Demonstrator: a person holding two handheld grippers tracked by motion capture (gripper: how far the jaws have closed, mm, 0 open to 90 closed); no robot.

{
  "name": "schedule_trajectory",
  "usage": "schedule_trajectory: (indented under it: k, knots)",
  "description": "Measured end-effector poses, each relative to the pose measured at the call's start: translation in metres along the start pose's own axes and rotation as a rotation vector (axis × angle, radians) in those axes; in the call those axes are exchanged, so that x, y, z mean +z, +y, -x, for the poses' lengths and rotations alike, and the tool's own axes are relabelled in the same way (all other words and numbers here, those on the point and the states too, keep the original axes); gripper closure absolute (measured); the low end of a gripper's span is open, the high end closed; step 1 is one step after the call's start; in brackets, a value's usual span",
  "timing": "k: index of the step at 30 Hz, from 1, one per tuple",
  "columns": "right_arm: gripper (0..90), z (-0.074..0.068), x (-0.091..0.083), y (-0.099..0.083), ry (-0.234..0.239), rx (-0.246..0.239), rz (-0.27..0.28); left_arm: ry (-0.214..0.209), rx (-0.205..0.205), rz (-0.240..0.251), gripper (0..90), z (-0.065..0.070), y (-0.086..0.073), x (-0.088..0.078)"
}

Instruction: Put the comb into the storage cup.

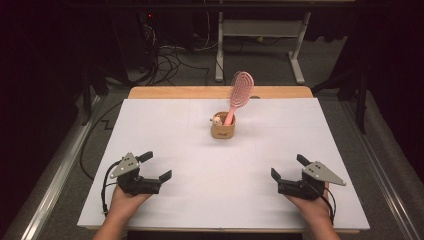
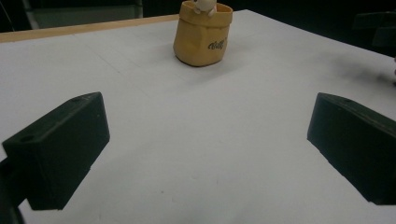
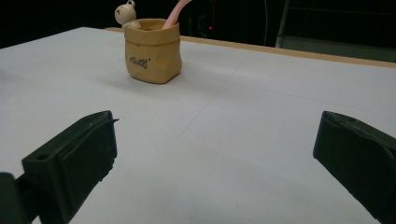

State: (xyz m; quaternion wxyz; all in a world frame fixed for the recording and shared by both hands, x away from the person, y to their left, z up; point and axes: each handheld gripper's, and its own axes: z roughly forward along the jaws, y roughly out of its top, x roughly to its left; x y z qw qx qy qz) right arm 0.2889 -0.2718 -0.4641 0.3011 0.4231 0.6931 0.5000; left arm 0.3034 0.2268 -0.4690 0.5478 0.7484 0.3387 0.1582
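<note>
step: i judge this the start; i hold both tongs low at the near edge of the white counter [image 1: 165, 130].
left tongs [image 1: 154, 167]: jaws spread, empty.
right tongs [image 1: 286, 168]: jaws spread, empty.
target: pink oval plastic hairbrush [image 1: 239, 94] stands handle-down in the tan sack-shaped ceramic cup [image 1: 223, 129], mid-counter, well apart from both.
next move: reach forward, close on the brush handle.
writing: dark script on the cup, unreadable.

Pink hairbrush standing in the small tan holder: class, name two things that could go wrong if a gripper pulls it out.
1. The pink hairbrush leans to one side of the small tan holder, so a sideways pull could tip the holder.
2. The small bear figure sits at the rim beside the handle and might get knocked.
</note>
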Motion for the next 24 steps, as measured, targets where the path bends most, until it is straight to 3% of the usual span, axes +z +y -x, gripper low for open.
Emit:
schedule_trajectory:
  k: [7, 24]
  knots:
    - [0.5, 0.008, -0.032, -0.013, -0.018, 0.014, 0.027, -0.012, 0.005, -0.01, 0.0, 0.003, 0.0, 0.002]
    - [0.5, 0.005, -0.028, -0.014, -0.01, -0.019, 0.028, -0.043, 0.001, -0.007, 0.0, 0.006, 0.002, 0.002]
